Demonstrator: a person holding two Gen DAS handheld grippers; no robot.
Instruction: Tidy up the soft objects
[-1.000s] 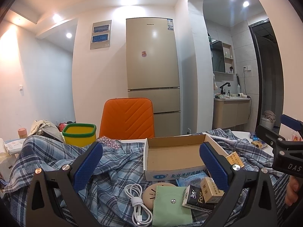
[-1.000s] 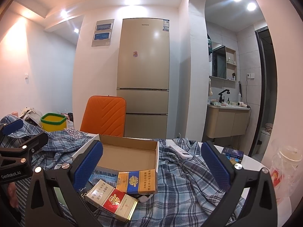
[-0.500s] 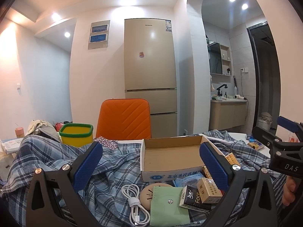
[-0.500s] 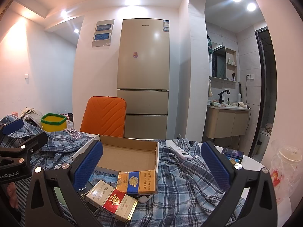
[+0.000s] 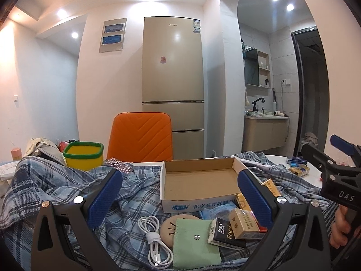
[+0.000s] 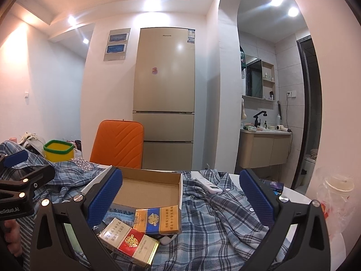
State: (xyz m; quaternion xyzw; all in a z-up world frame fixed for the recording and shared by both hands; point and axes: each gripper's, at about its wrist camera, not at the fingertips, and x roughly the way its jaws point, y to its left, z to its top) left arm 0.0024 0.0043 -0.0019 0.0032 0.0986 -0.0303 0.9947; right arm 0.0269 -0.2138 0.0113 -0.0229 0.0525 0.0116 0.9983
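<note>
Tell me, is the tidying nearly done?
Not really. The cardboard box is empty, so nothing looks done. Both grippers, left and right, are open and hold nothing. The plaid shirt lies crumpled, and the green pouch, cable and packets are loose.

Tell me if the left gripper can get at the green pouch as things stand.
Probably yes. The left gripper is open, and the green pouch lies below and between its fingers on the plaid cloth with nothing on top; only a tissue pack adjoins it.
</note>
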